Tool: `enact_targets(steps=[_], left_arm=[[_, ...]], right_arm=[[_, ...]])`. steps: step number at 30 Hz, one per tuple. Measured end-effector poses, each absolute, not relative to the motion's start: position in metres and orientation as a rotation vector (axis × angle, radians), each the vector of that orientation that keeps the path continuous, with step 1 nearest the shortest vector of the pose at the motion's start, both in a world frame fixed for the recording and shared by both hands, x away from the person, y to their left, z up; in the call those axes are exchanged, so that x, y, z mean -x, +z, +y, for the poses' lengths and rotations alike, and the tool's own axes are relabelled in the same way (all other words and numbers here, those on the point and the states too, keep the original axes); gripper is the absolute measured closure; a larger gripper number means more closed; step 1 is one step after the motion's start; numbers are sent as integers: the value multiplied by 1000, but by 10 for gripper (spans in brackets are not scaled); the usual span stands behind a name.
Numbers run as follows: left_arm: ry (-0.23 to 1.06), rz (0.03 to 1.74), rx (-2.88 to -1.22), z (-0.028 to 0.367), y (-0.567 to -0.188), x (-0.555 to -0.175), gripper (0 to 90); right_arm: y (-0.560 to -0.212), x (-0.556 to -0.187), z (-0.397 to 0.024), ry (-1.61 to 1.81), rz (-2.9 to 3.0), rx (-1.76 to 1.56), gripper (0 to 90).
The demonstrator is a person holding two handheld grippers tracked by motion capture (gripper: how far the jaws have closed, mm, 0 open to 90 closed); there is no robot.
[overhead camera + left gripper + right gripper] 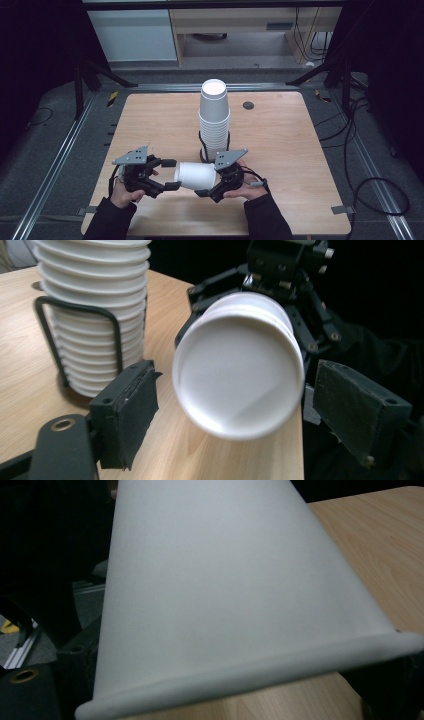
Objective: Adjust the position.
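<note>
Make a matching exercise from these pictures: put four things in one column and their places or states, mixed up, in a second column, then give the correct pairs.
Things
1. single white paper cup
2. tall stack of white paper cups
3. left hand-held gripper
4. small dark round disc

Places or states
A. flat on the wooden table, behind and right of the stack
B. upright in a black wire holder
C. lying sideways, held by the right hand-held gripper
D. open, with its jaws on either side of the cup's closed base

Pairs: 1-C, 2-B, 3-D, 4-A
</note>
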State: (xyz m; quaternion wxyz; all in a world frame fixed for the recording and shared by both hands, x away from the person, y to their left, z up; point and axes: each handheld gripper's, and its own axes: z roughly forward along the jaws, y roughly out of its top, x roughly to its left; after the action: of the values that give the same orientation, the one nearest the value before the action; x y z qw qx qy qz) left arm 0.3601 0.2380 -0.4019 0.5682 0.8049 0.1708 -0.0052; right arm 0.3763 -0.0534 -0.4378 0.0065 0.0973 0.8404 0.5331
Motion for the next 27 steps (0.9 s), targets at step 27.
enact_targets(steps=[27], left_arm=[[47, 443, -2254, 220, -431, -367, 137]], right_arm=[[-416, -399, -27, 1041, 2824, -62, 80]])
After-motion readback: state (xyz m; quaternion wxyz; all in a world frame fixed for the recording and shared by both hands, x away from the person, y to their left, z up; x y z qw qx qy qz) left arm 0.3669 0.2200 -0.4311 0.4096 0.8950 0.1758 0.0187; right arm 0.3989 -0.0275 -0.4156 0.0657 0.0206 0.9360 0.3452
